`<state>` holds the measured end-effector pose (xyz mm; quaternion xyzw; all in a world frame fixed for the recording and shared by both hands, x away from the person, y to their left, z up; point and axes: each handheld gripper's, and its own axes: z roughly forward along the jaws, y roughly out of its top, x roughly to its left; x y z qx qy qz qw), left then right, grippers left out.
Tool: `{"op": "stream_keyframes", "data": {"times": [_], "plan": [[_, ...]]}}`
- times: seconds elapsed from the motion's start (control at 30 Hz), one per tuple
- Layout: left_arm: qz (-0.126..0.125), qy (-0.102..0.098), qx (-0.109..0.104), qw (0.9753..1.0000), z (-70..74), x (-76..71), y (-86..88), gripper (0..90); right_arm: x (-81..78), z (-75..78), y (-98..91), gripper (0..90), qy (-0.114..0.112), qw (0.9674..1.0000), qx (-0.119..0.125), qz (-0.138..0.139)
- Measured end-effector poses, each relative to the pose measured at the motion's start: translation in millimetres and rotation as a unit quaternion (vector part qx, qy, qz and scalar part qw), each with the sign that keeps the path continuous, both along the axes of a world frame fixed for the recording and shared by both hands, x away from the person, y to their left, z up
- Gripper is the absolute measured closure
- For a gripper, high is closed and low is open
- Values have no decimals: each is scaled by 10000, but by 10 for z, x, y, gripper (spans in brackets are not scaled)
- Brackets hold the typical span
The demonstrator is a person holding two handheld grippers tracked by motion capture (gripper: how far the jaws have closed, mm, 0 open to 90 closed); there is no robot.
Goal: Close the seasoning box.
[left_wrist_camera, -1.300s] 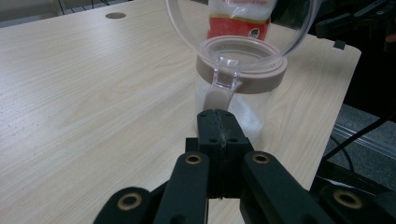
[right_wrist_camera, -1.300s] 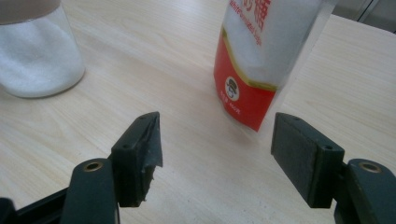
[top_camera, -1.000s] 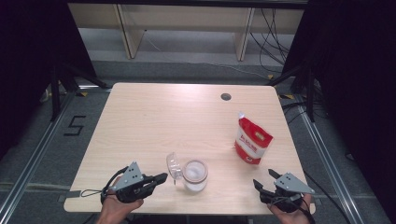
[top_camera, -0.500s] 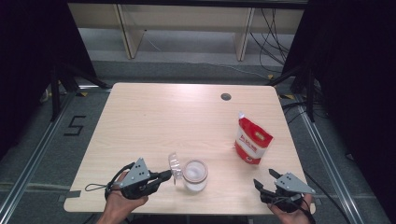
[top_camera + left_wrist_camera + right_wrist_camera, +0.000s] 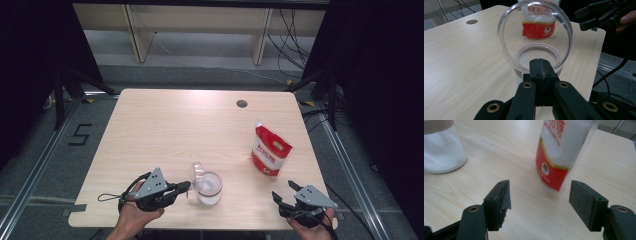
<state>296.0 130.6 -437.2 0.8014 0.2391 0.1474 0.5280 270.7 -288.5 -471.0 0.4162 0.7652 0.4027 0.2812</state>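
A clear glass jar (image 5: pixel 207 187) of white granules is seen near the table (image 5: pixel 165 130) front edge, its hinged round lid (image 5: pixel 534 37) stood upright and open. The left tool (image 5: pixel 182 189), jaws pressed together, is placed just left of the jar. The right tool (image 5: pixel 539 202) is held wide, pointed at the upright red-and-white sugar pouch (image 5: pixel 270 150) just ahead.

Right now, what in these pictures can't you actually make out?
- Print on the red-and-white plastic pouch: too small in the high view, top cut off in the right gripper view.
- Clear glass jar of white grains: its body is hidden behind the left gripper in that gripper's view.
- Whether the closed jaws pinch the round clear lid's edge: hidden.
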Motion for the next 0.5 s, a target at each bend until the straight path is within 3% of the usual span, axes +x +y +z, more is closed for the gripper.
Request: {"op": "stream_keyframes", "data": {"times": [0.1,0.17,0.2,0.3,0.33,0.37,0.4,0.5], "plan": [[-45,-20,-11,10000,-12,14,7,893,-5,4,-1,341,-59,10000,0,-38],[18,41,-20,10000,-18,8,35,892,-15,7,-3,341,18,10000,25,-61],[29,60,-108,9999,-29,6,47,881,-6,5,-11,340,-79,10000,-11,-53],[-10,-20,-38,10000,-34,5,93,807,-16,6,3,340,33,10000,56,-43],[24,72,-97,9999,-42,-10,97,785,0,6,-4,340,-57,10000,31,33],[-58,13,-98,9999,-51,-2,108,755,5,7,-4,340,-115,9999,6,64],[-65,11,-96,9999,-59,-12,118,721,-1,0,13,339,-26,9999,96,89],[-15,47,-120,9999,-86,-45,135,590,1,4,11,339,-48,9999,82,110]]}}
